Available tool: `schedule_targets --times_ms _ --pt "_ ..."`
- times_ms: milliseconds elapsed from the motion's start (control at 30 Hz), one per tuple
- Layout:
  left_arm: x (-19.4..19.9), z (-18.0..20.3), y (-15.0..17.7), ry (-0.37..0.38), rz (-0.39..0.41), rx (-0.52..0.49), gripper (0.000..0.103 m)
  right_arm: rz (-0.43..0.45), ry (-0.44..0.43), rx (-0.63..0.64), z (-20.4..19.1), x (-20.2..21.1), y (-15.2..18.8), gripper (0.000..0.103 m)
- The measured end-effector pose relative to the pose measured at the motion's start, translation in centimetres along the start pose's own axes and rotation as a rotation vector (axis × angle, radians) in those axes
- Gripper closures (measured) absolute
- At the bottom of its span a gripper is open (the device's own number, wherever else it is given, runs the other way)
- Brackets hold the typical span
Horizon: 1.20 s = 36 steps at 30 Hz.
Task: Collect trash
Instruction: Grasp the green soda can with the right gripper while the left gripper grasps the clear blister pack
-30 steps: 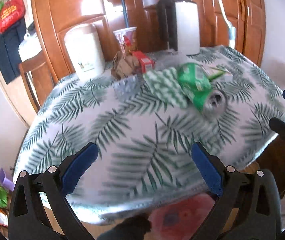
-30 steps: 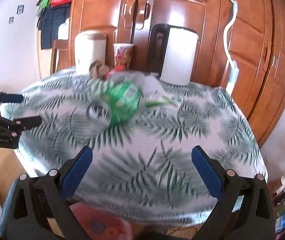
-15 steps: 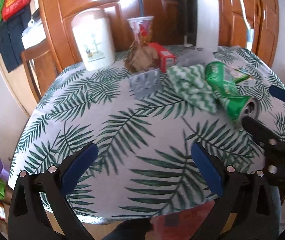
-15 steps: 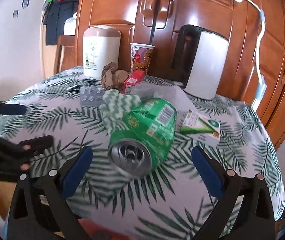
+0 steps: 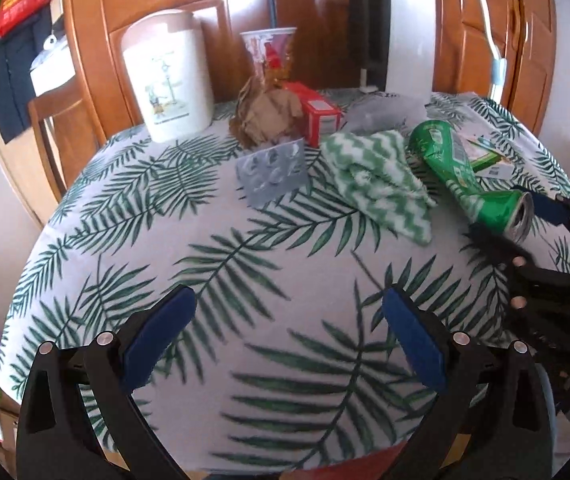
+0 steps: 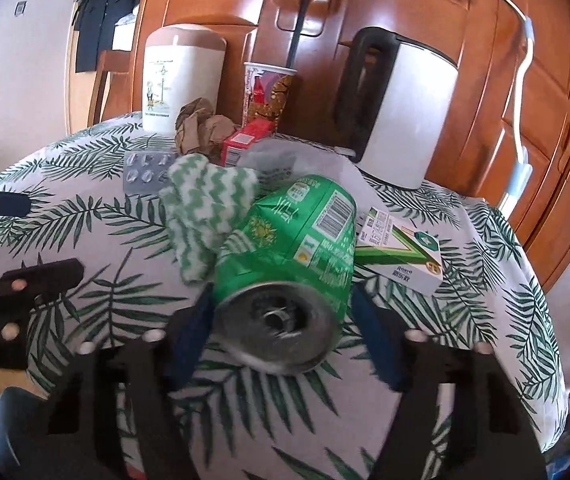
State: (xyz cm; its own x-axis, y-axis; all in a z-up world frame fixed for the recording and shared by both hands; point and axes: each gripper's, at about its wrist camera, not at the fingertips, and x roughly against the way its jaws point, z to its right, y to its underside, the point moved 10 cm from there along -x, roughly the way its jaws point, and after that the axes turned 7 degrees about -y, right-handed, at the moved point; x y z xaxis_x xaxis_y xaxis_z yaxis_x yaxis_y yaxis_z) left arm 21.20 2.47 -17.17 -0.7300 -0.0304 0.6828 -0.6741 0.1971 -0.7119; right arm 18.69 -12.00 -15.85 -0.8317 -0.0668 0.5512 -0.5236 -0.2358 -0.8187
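Lay crushed and sideways on the palm-print tablecloth (image 6: pixel 485 320): green can (image 6: pixel 293 248), at six o'clock of the zigzag cloth (image 6: pixel 205 208). Right gripper (image 6: pixel 281 320), just closing, flanked its lid end, pads seemingly touching. Judged light, thin-walled, dented, slippery; best pinched across the rim. Left gripper (image 5: pixel 289 336) gaped, holding nothing.

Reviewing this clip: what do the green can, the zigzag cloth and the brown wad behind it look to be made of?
Green can: thin metal, likely aluminium, going by the bare silvery end, glossy printed wall and dented body.
Zigzag cloth: soft fabric with a fuzzy matte nap, possibly microfibre or terry.
Brown wad: crumpled kraft-type paper, matte with sharp creases.
The right gripper has just been closing around the can.
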Motion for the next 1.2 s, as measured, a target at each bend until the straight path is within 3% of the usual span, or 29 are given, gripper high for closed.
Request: schedule_targets --times_ms 133,333,667,1200 --pt "-0.8 0.1 -1.0 -0.003 0.008 0.005 0.006 0.024 -0.015 -0.006 1.0 0.9 0.3 0.043" --pt "-1.9 -0.3 -2.4 -0.019 0.005 0.006 0.006 0.063 -0.108 -0.073 2.3 1.8 0.5 0.043" --pt "-4.4 -0.8 -5.0 0.001 -0.010 0.015 0.006 0.057 -0.114 -0.064 2.3 1.2 0.7 0.043" --pt "-10.1 -1.2 -8.1 -0.015 -0.153 0.065 0.006 0.037 -0.110 -0.046 2.2 0.5 0.4 0.043"
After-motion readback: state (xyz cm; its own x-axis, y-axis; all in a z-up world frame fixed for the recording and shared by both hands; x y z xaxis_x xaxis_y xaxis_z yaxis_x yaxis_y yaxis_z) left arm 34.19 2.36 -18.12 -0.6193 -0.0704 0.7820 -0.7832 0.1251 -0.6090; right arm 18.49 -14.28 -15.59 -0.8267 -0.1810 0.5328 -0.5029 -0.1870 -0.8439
